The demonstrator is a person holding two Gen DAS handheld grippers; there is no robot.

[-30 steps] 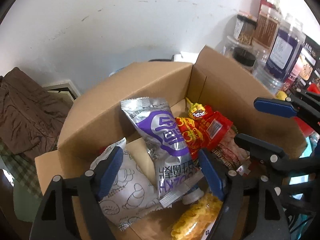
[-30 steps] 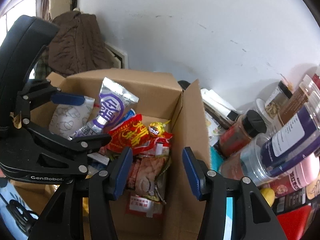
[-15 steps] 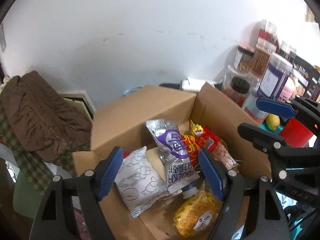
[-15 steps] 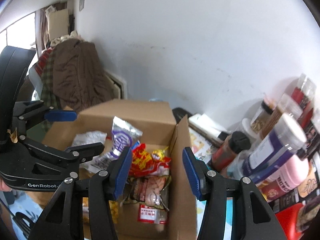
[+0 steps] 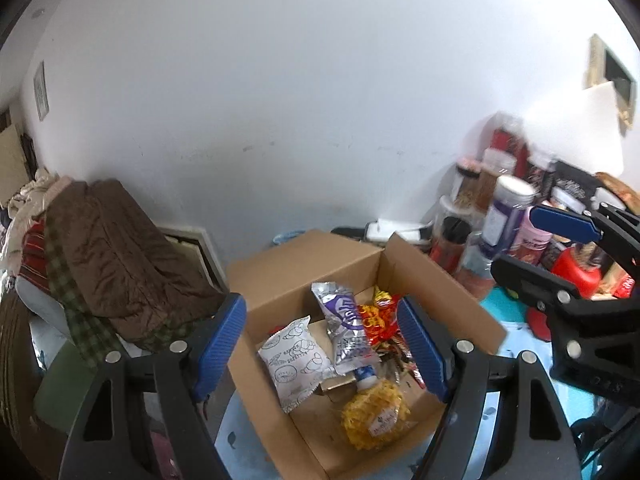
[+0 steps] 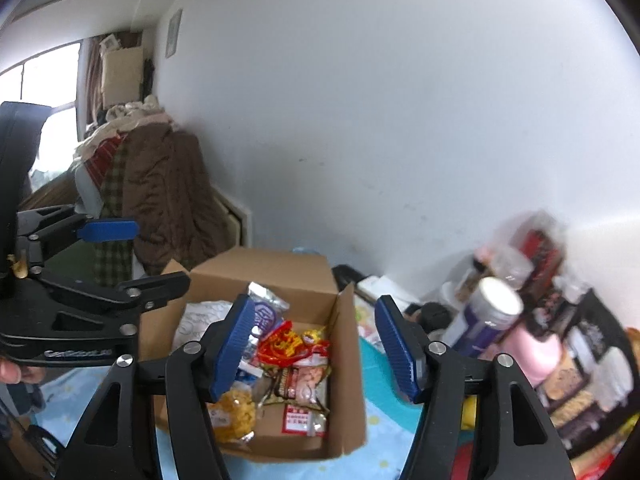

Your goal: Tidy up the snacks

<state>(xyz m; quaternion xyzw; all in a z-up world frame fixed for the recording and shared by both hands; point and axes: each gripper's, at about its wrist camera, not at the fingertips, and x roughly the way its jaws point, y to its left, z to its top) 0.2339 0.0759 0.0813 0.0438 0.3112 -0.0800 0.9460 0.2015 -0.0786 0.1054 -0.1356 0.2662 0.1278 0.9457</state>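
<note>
Both tools, left [image 5: 320, 350] and right [image 6: 316, 350], hang empty above a blue cloth [image 6: 380, 420] by the white wall [image 5: 320, 100].

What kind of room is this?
Probably a lived-in room at home: a cardboard box of snacks, food jars crowded by the wall, and clothes piled up.

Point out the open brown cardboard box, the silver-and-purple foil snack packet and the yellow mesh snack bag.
Open brown cardboard box [image 5: 304, 264], left wrist view, far inner wall.
Silver-and-purple foil snack packet [image 5: 345, 320], left wrist view, purple logo.
Yellow mesh snack bag [image 5: 374, 414], left wrist view, middle.

Snack packets [image 5: 344, 344] inside the cardboard box [image 5: 304, 264], jars [image 5: 508, 208] to its right against the wall [image 5: 320, 80].
</note>
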